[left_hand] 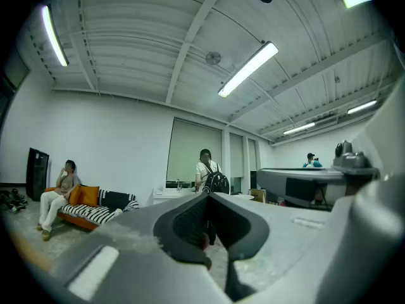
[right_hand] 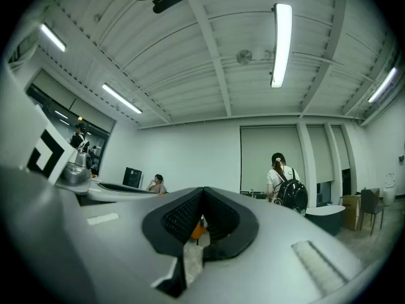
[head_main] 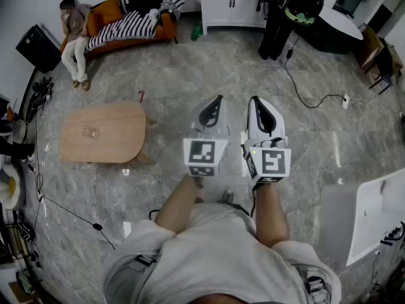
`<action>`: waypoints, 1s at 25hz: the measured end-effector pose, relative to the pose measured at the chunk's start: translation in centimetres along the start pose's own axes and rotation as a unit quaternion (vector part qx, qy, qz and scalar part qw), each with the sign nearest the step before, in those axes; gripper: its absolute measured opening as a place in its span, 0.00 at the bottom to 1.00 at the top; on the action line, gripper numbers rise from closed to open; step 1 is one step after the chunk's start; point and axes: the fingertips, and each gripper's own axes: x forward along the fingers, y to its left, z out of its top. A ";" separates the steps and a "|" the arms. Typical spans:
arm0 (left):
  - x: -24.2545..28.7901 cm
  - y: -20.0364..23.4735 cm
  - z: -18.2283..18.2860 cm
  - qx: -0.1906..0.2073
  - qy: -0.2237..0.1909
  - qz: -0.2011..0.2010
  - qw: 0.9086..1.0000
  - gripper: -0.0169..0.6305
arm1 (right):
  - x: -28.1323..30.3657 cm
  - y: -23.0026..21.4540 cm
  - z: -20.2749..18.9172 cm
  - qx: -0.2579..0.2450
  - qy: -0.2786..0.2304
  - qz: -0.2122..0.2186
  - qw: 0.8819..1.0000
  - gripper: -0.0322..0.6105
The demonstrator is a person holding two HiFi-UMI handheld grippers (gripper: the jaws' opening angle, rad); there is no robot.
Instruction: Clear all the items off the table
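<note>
The low wooden table (head_main: pixel 101 133) stood on the grey marble floor (head_main: pixel 190 75), with bare floor along every edge of its tabletop and its rounded end turned toward the grippers. One small clear item (head_main: pixel 90 132) sat near the middle of the tabletop. It was too small to name, and I could not tell whether it held anything.

Both grippers were off to the right of the table, well apart from it, held side by side above open floor. The left gripper (head_main: pixel 218 99) had its jaws pressed together with nothing between them. The right gripper (head_main: pixel 256 99) was the same, tips meeting and empty.

Beyond the table an orange sofa (head_main: pixel 130 27) with a striped blanket (head_main: pixel 126 29) stood by the far wall, and a person (head_main: pixel 74 40) sat at its left end. Farther right of the table stood a white cabinet (head_main: pixel 231 4) with its doors closed. A black cable (head_main: pixel 304 94) trailed over the floor past the grippers, well away from the table.
</note>
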 end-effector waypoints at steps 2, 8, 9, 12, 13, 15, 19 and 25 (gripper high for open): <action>-0.6 0.4 -0.1 0.001 0.000 0.004 1.000 0.06 | 0.1 1.0 -0.2 0.001 0.002 0.006 1.000 0.06; -2.9 5.2 -0.4 -0.001 0.001 0.037 0.999 0.06 | 2.4 5.4 -0.4 0.007 0.001 0.035 0.999 0.06; -3.4 6.3 -0.4 0.000 0.001 0.045 0.999 0.06 | 2.8 6.3 -0.4 0.010 -0.001 0.041 0.999 0.06; -5.0 9.6 -0.3 0.000 0.001 0.071 0.997 0.06 | 4.5 9.5 -0.6 0.024 -0.001 0.062 0.998 0.06; -5.6 10.8 -0.3 0.000 0.001 0.080 0.997 0.06 | 5.2 10.8 -0.6 0.026 0.002 0.071 0.997 0.06; -6.8 13.2 -0.3 0.003 0.002 0.097 0.995 0.06 | 6.4 13.7 -0.3 0.029 -0.005 0.094 0.995 0.06; -10.0 18.3 -0.5 0.006 0.000 0.134 0.991 0.06 | 8.4 20.1 -0.1 0.040 -0.028 0.148 0.988 0.06; -16.0 26.6 -0.7 0.008 -0.006 0.194 0.981 0.06 | 11.6 29.2 0.0 0.048 -0.040 0.201 0.978 0.06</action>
